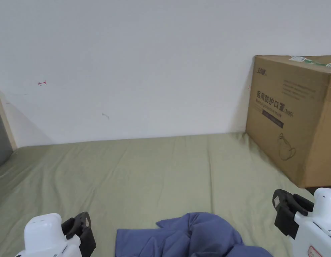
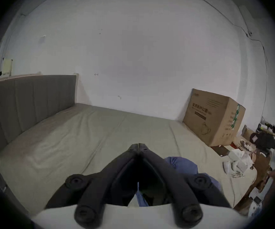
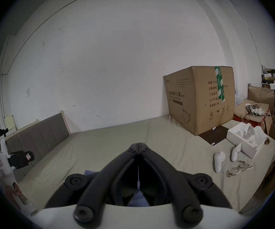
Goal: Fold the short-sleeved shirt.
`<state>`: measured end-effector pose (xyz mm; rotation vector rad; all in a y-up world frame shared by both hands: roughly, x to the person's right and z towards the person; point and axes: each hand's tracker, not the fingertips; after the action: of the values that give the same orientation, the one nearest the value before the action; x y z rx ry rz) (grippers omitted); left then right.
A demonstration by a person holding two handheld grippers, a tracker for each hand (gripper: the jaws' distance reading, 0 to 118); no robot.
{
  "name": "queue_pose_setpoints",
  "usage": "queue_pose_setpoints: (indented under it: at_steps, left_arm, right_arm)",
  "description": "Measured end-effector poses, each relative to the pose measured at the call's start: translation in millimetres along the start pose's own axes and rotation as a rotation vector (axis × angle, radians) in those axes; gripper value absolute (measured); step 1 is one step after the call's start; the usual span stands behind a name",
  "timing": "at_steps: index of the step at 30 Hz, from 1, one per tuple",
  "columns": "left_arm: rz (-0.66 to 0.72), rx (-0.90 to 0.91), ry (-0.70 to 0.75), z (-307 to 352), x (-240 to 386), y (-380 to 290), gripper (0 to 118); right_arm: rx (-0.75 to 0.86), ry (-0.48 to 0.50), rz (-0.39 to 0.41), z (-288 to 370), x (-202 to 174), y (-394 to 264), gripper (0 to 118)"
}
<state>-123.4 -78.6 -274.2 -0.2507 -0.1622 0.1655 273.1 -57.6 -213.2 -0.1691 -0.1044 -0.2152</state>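
**Shirt bunched at near edge of bed, both grippers closed and clear of it**

Blue short-sleeved shirt point(image 1: 195, 236) lies crumpled on the green bed sheet point(image 1: 144, 174), at the near edge of the bed, roughly midway between the two grippers. No long axis can be read: the cloth is heaped, with one flatter edge running toward the left side.

Left gripper point(image 2: 138, 145): jaws closed tip to tip, nothing between them. In its own view the shirt sits below and to the right of the tips. Right gripper point(image 3: 138, 145): jaws likewise closed and empty; blue cloth shows below and slightly left of the tips.

In the head view the left gripper's body looks a little closer to the flat edge of the shirt than the right one does to the heap.

Cardboard box point(image 1: 295, 117) stands at the far right of the bed, well apart from the shirt.

Judgement: folding not begun. Both jaws must open and drop inward toward the cloth to spread it flat first.
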Motion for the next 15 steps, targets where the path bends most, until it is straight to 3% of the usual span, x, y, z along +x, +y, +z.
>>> queue_pose_setpoints:
  at_steps: [3,7,9,10,11,12,13,15]
  left_arm:
    - [0.001,-0.12,-0.022,-35.5,-1.8,12.3,0]
    - [0.082,-0.593,-0.073,-142.4,-19.2,9.7,0]
    - [0.143,-0.726,-0.132,-191.8,-28.7,-11.1,11]
    - [0.163,-0.775,-0.14,-211.3,-29.9,-23.6,11]
    - [0.123,-0.797,-0.083,-226.8,-26.2,-36.7,64]
    - [0.067,-0.845,-0.04,-247.1,-26.4,-52.5,109]
    - [0.063,-0.8,-0.056,-256.5,-23.9,-64.3,118]
    - [0.001,-0.872,-0.018,-274.4,-19.9,-91.7,112]
  right_arm:
    - [-0.013,0.003,0.019,-4.6,-0.1,-2.6,0]
    - [-0.082,0.022,0.02,-22.2,3.9,-10.0,0]
    - [-0.117,0.023,0.017,-34.2,6.9,-16.3,0]
    - [-0.132,0.022,0.017,-39.4,8.1,-19.5,0]
    - [-0.147,0.019,0.017,-44.4,9.3,-22.6,0]
    - [-0.162,0.016,0.017,-48.9,10.5,-25.1,0]
    - [-0.174,0.014,0.017,-52.6,11.7,-27.3,0]
    - [-0.2,0.009,0.022,-61.0,14.5,-31.8,0]
